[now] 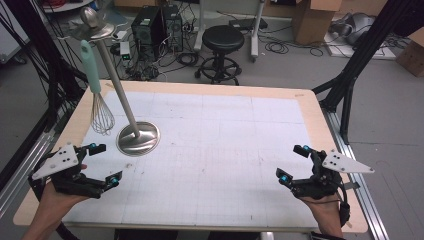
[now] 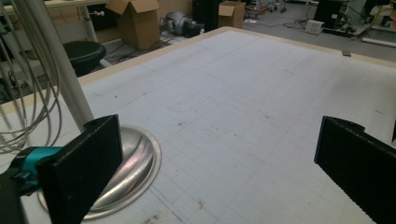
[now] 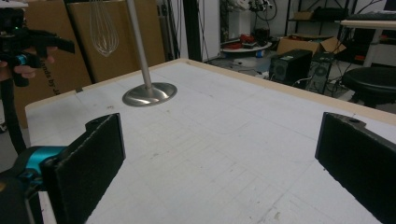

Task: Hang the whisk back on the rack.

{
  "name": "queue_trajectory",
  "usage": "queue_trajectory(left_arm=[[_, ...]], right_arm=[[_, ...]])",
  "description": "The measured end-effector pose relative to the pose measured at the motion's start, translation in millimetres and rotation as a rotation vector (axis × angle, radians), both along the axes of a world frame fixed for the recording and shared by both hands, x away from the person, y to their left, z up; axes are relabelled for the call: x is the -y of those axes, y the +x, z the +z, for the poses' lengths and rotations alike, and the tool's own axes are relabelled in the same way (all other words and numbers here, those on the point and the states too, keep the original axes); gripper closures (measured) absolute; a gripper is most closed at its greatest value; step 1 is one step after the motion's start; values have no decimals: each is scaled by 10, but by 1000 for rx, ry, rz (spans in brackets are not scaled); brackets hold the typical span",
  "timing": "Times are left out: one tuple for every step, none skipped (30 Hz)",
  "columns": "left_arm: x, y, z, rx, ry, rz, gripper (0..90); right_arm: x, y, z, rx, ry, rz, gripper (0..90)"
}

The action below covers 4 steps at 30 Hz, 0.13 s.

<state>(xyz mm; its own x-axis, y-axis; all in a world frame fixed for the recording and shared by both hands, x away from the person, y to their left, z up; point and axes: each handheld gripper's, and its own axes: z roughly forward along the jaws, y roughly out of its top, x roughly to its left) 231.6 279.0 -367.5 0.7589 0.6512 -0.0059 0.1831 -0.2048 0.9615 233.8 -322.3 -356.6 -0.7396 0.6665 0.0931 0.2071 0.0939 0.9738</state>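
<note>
One whisk (image 1: 100, 95) with a mint-green handle hangs from one metal stand (image 1: 134, 131), a slanted pole rising from a round steel base that sits on the left part of the table (image 1: 260, 150). The whisk's wire head hangs just beside the pole and just above the gridded white mat, a little to the left of the base. In the right gripper view the same whisk (image 3: 103, 28) and stand (image 3: 149, 93) appear at the far side of the table, and in the left gripper view the stand's base (image 2: 135, 163) lies right in front of the near jaw, with the whisk wires (image 2: 23, 93) at the left edge.

Two grippers are in play, one in each of the person's hands. The left gripper (image 1: 100, 165) rests low at the table's near left corner, a short way in front of the stand's base, its jaws spread wide and gripping nothing; the forearm comes in from the bottom left. The right gripper (image 1: 294, 164) sits near the table's right edge, well apart from the whisk, likewise released with its jaws wide apart and nothing between them; its hand is angled inward toward the table's middle.

One black round stool (image 1: 223, 40) stands on the floor beyond the table's far edge.
</note>
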Motion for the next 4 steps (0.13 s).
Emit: queue_trajectory(left_arm=[[-3,-1,3,1,-1,-1,17],[-3,-3,5,0,-2,-1,17],[-3,-7,6,0,-2,-2,17],[-5,-8,8,-3,0,-6,17]], right_arm=[[0,0,0,0,0,0,3],[-3,2,-2,1,1,0,3],[-6,3,-4,1,0,-1,3],[-8,2,-7,0,-1,4,3]])
